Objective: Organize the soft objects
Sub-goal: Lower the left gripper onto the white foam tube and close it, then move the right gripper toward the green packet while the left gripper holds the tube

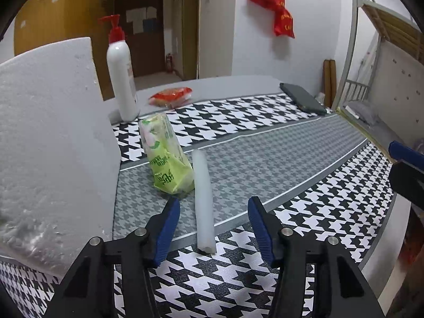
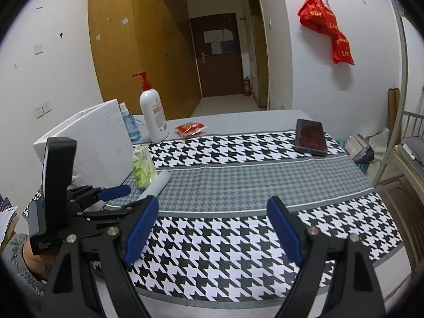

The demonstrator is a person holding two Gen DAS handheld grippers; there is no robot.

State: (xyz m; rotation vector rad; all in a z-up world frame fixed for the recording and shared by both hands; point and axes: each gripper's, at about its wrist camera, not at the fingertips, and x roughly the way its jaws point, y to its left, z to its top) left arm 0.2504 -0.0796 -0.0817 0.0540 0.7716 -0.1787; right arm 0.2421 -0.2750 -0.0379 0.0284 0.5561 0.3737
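Two blue-padded jaws of the left gripper (image 1: 214, 225) straddled, untouching, a pale translucent foam tube (image 1: 203, 201) lying on the houndstooth tabletop (image 1: 291, 159) beside a green tissue pack (image 1: 164, 156); closing seemed next, while the right gripper (image 2: 212, 228) hung released.

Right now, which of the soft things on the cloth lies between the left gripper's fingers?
The white foam tube: its near end lies between the open left gripper, untouched. The green tissue pack sits beyond, the red packet farthest.
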